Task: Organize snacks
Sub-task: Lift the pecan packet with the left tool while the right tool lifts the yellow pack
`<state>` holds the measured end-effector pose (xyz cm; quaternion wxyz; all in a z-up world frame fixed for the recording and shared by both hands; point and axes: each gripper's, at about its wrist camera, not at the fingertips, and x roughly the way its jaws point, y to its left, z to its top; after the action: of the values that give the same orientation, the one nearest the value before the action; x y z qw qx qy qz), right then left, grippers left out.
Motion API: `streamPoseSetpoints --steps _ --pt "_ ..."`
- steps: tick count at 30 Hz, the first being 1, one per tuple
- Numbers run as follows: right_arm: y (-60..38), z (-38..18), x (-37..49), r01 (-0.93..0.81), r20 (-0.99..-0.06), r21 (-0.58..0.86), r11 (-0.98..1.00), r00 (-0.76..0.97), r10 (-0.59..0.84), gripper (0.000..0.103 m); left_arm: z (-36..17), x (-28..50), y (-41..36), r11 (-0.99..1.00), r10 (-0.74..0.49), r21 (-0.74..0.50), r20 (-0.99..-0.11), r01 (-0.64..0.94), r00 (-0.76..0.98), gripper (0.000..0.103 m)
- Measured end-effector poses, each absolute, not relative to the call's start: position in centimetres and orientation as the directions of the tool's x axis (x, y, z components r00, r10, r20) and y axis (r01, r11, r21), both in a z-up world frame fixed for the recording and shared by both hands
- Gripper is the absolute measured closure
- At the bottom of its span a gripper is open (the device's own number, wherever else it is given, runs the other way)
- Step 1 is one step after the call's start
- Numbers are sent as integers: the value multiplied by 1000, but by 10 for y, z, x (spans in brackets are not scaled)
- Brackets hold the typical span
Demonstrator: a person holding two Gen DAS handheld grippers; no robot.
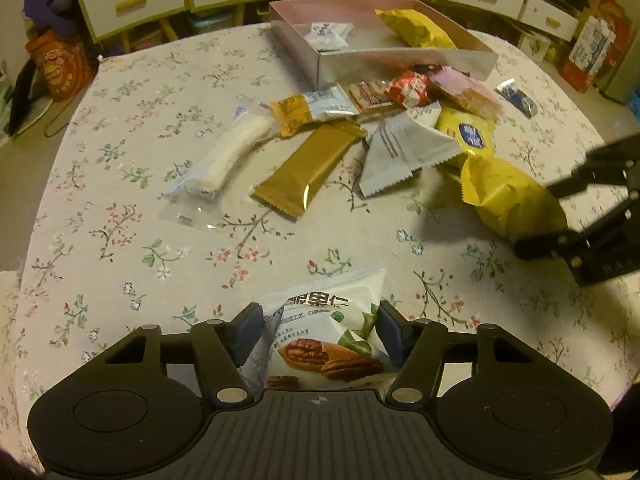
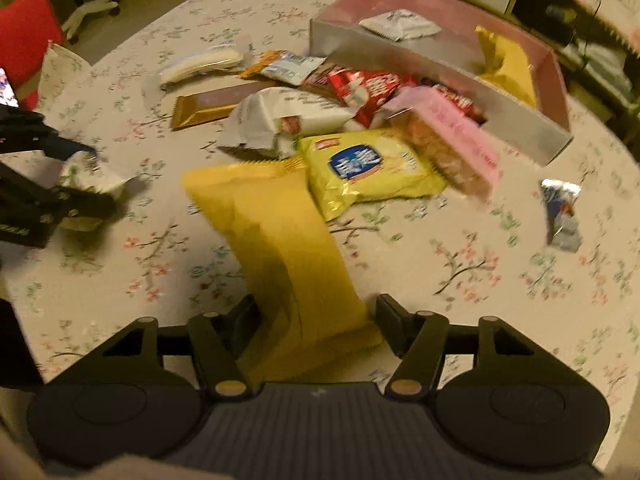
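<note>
My left gripper is shut on a white pecan snack packet, held just above the floral tablecloth; it also shows in the right wrist view. My right gripper is shut on a plain yellow snack bag, seen in the left wrist view too. The pink-lined box stands at the far side and holds a white packet and a yellow bag. Loose snacks lie in front of it: a gold bar, a white rice bar, a grey-white packet and a yellow packet.
A small blue-silver wrapper lies alone on the right of the table. Red and pink packets lean against the box's near wall. Drawer cabinets stand beyond the table. A red chair stands at the far left.
</note>
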<state>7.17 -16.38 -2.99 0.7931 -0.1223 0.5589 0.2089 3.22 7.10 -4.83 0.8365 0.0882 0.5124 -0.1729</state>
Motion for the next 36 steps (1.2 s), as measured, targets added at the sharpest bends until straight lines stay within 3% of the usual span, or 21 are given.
streamPoseSetpoints --steps 4,6,7,11,17,21,25,27,29,36 --pt "-157 -25 67 -476 -936 74 876 270 226 41 -44 33 71 928 -216 -41 -868 370 448 53" --pt "-156 -22 69 -466 -931 81 881 280 234 31 -42 34 70 925 -232 -51 -859 376 456 54" --pt "-156 -21 71 -457 -928 83 886 287 235 26 -42 34 69 925 -227 -43 -859 377 459 50" --pt "-154 -20 77 -445 -923 75 892 308 231 25 -41 32 64 908 -218 -24 -879 418 423 33" --pt "-144 -24 79 -463 -924 38 886 322 208 26 -49 34 69 909 -190 -22 -910 415 369 28" --pt "-136 -29 79 -480 -927 24 877 317 199 31 -54 35 72 914 -195 -34 -911 405 365 30" --pt "-126 -34 77 -508 -929 -5 861 321 184 41 -53 35 70 911 -209 -35 -898 412 387 45" --pt "-124 -33 76 -515 -926 1 857 323 196 48 -52 35 68 912 -207 -29 -893 410 399 47" --pt "-121 -31 74 -524 -920 8 851 330 211 64 -51 35 67 912 -204 -20 -890 410 409 50" --pt "-120 -28 72 -518 -920 11 855 330 212 69 -47 35 67 916 -215 -32 -882 400 419 56"
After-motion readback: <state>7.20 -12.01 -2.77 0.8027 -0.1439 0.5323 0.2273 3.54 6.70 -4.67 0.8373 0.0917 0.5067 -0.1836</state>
